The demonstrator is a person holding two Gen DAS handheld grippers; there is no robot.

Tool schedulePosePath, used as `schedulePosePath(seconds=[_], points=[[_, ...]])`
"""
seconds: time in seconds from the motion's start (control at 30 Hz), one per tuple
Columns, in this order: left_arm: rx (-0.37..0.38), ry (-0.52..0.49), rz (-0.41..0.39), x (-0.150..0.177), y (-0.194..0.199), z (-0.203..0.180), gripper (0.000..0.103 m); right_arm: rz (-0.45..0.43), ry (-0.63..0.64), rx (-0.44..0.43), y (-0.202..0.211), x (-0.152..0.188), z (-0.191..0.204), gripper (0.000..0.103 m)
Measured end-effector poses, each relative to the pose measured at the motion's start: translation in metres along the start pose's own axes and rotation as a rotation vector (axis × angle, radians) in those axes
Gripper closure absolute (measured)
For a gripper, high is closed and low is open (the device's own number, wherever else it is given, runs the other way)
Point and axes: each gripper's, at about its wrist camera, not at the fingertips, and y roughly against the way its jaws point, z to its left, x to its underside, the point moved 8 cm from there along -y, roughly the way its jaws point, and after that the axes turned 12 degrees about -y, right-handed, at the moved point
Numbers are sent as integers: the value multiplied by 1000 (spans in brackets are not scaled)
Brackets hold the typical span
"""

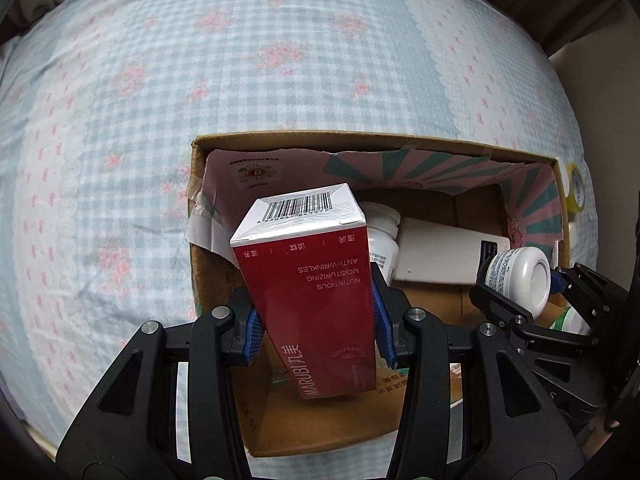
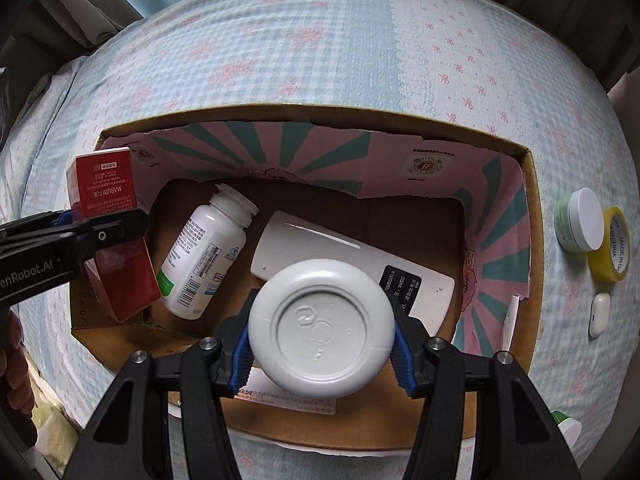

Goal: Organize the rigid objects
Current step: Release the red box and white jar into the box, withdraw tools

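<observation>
My left gripper (image 1: 316,316) is shut on a red MARUBI carton (image 1: 316,280) and holds it over the left end of an open cardboard box (image 1: 360,138). The carton also shows in the right wrist view (image 2: 108,232), at the box's left wall (image 2: 86,322). My right gripper (image 2: 320,344) is shut on a white round jar (image 2: 320,328), base toward the camera, above the box's near side. The jar shows in the left wrist view (image 1: 520,276). Inside the box lie a white pill bottle (image 2: 204,256) and a flat white device (image 2: 344,256).
The box sits on a checked blue and pink bedspread (image 2: 320,48). Right of the box lie a green jar with a white lid (image 2: 580,226), a yellow tape roll (image 2: 612,246) and a small white case (image 2: 599,314). Another white-capped item (image 2: 568,428) lies at the lower right.
</observation>
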Motion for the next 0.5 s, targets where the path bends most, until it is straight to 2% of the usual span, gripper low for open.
schedulePosePath(seconds=[0.07, 0.13, 0.17, 0.2, 0.23, 0.3, 0.5], points=[[-5, 2, 9, -1, -3, 1, 53, -2, 8, 9, -1, -2, 1, 50], [54, 4, -17, -4, 0, -4, 17, 2, 16, 20, -4, -3, 1, 50], [73, 4, -31, -7, 2, -7, 7, 0, 21, 25, -5, -4, 0, 48], [95, -6, -41, -8, 5, -14, 0, -16, 27, 26, -4, -4, 0, 32], [68, -21, -47, -10, 8, -16, 0, -37, 34, 26, -2, -5, 0, 0], [7, -69, -56, -13, 13, -20, 0, -84, 57, 25, 4, -8, 1, 0], [-5, -66, -71, -12, 24, -20, 0, -103, 86, 34, 10, -7, -2, 0]])
